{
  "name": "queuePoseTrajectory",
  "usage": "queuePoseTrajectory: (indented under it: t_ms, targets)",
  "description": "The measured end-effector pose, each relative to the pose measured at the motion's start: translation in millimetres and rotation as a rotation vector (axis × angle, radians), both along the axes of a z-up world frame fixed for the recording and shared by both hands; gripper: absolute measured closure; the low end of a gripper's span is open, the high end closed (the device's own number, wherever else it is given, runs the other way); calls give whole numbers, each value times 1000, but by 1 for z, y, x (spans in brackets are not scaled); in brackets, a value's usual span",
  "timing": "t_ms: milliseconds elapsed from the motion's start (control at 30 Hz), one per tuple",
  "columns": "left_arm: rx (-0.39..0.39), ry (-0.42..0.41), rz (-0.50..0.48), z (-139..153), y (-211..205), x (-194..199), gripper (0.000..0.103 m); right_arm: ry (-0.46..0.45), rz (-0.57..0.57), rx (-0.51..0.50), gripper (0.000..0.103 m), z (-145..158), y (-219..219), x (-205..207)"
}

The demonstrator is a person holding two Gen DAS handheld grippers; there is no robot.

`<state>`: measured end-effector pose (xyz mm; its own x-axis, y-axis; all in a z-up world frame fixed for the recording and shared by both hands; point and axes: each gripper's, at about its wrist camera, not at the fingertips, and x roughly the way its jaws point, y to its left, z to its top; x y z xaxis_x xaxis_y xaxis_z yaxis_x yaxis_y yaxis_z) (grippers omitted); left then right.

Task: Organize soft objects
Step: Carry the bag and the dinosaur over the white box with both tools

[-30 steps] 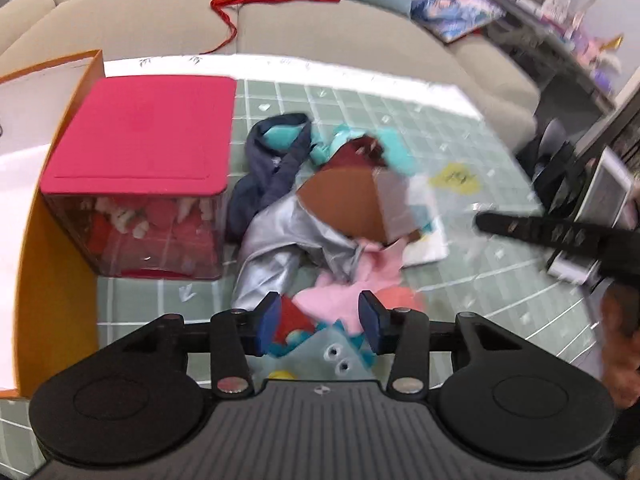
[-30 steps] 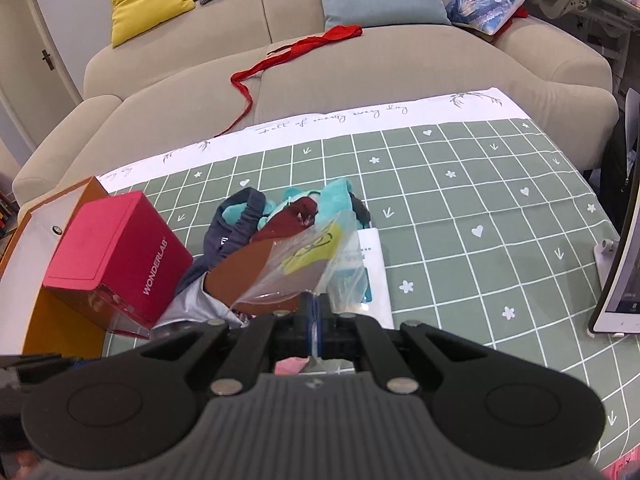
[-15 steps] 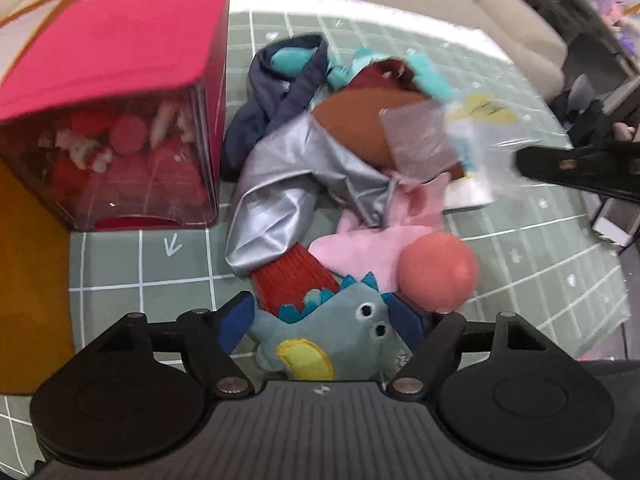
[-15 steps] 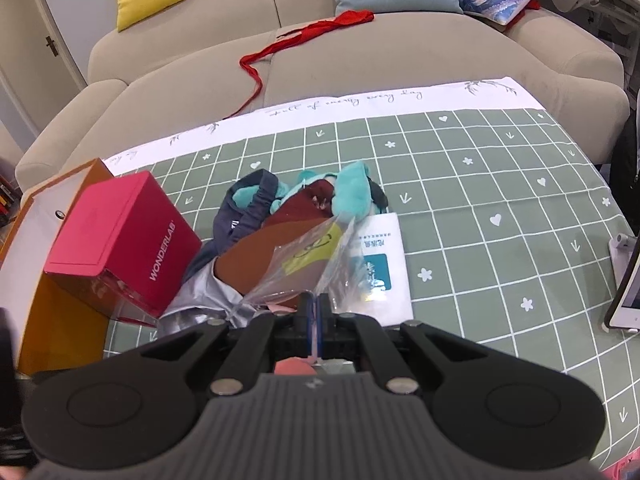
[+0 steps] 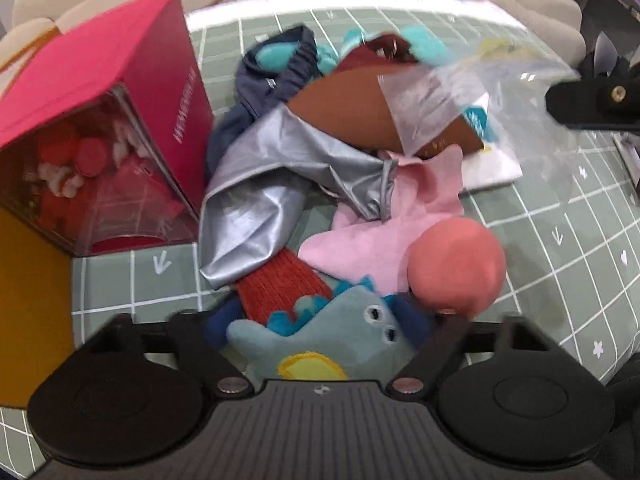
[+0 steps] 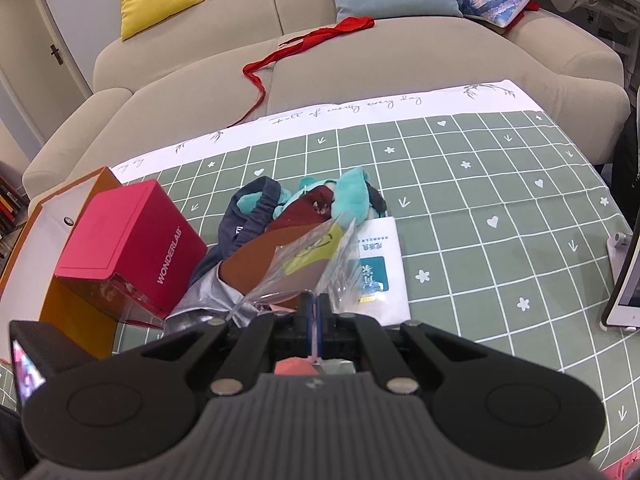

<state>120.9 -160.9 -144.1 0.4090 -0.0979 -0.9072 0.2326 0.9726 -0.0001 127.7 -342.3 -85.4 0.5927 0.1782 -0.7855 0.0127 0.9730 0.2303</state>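
A pile of soft things lies on the green checked tablecloth: a blue-grey dinosaur plush, a coral ball, a pink cloth, a silver fabric, a red knit piece and a navy garment. My left gripper is open, its fingers on either side of the dinosaur plush. My right gripper is shut on a clear plastic bag, held above the pile; the bag also shows in the left wrist view.
A red box with a clear front stands left of the pile beside an orange box. A white packet lies right of the pile. A tablet stands at the table's right edge. A beige sofa lies beyond.
My left gripper has opened wider and moved down and forward around the dinosaur plush. My right gripper has kept the plastic bag held above the pile, almost unmoved.
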Motion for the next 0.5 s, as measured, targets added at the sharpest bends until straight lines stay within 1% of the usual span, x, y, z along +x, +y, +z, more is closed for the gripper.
queuePoseTrajectory:
  t_ms: [67,167,233,400,500]
  targets:
    - [1,3,17,2,2,-1,31,0,-1,-1,103,0,0,0]
    - [-16,12,41,5,10,-1,38,-1,0,-2,103,0,0,-1]
    - [-32,12,56,10,16,-2,41,-1,0,-5,103,1,1,-1]
    - [-63,8,78,31,27,-3,41,-5,0,-9,103,3,3,-1]
    - [-62,26,53,46,26,-2,41,-14,3,-11,103,7,5,-3]
